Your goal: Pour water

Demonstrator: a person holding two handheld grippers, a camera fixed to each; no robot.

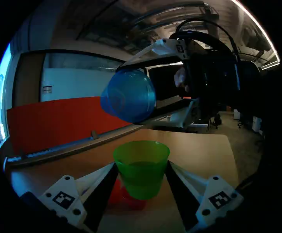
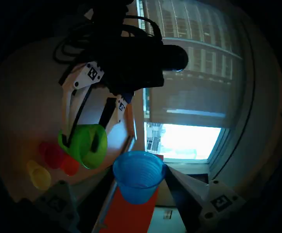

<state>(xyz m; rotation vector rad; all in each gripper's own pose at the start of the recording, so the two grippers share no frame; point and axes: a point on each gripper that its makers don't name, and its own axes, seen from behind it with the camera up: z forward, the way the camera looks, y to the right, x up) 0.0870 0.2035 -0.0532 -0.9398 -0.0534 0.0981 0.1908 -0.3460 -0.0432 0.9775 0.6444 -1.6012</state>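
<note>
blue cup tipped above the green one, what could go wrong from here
1. The blue cup hangs tilted well above the green cup and a little to one side, so a stream may miss the rim and hit the table.
2. The green cup already holds liquid; too much more could overflow onto the red cups beside it.

White gripper fingers (image 1: 90, 181) with black inner pads (image 1: 102, 191), square black-and-white markers (image 1: 63, 199), black housing (image 1: 214, 77), looped black cables (image 2: 65, 48).

At lower centre, the left gripper (image 1: 141, 165) is clamping an upright green cup (image 1: 141, 173) over the wooden table (image 1: 203, 151). Just above, the right gripper (image 1: 128, 97) is holding a tilted blue cup (image 1: 129, 93).
</note>
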